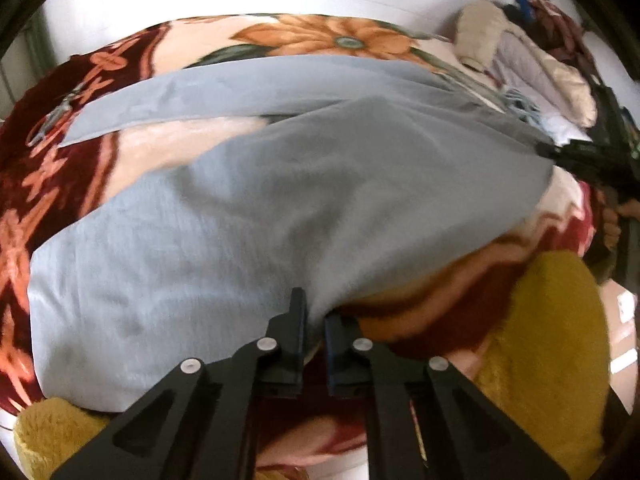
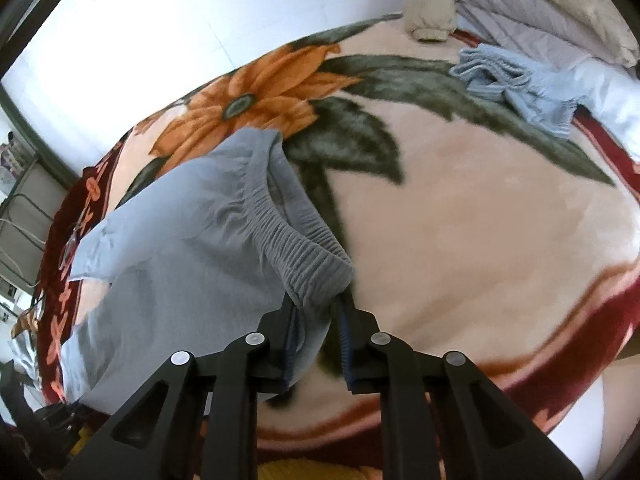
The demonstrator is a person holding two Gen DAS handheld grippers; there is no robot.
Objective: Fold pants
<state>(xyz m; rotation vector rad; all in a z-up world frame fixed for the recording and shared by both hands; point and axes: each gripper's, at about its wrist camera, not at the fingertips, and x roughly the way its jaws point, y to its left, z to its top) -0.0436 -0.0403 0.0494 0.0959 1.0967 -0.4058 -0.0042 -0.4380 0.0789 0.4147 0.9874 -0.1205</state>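
Grey pants (image 1: pixel 248 200) lie spread on a floral blanket (image 1: pixel 304 36), one leg stretching to the far left. My left gripper (image 1: pixel 314 316) is shut on the near edge of the pants' fabric. In the right wrist view the pants (image 2: pixel 180 248) show their ribbed elastic waistband (image 2: pixel 308 252). My right gripper (image 2: pixel 318 308) is shut on that waistband and holds its corner lifted above the blanket (image 2: pixel 480 208). The right gripper also shows at the right edge of the left wrist view (image 1: pixel 580 156).
A light blue garment (image 2: pixel 520 80) and a heap of beige and lilac bedding (image 2: pixel 540 8) lie at the far right of the bed. A yellow plush cushion (image 1: pixel 552 344) sits at the near edge. A white wall (image 2: pixel 160 20) runs behind the bed.
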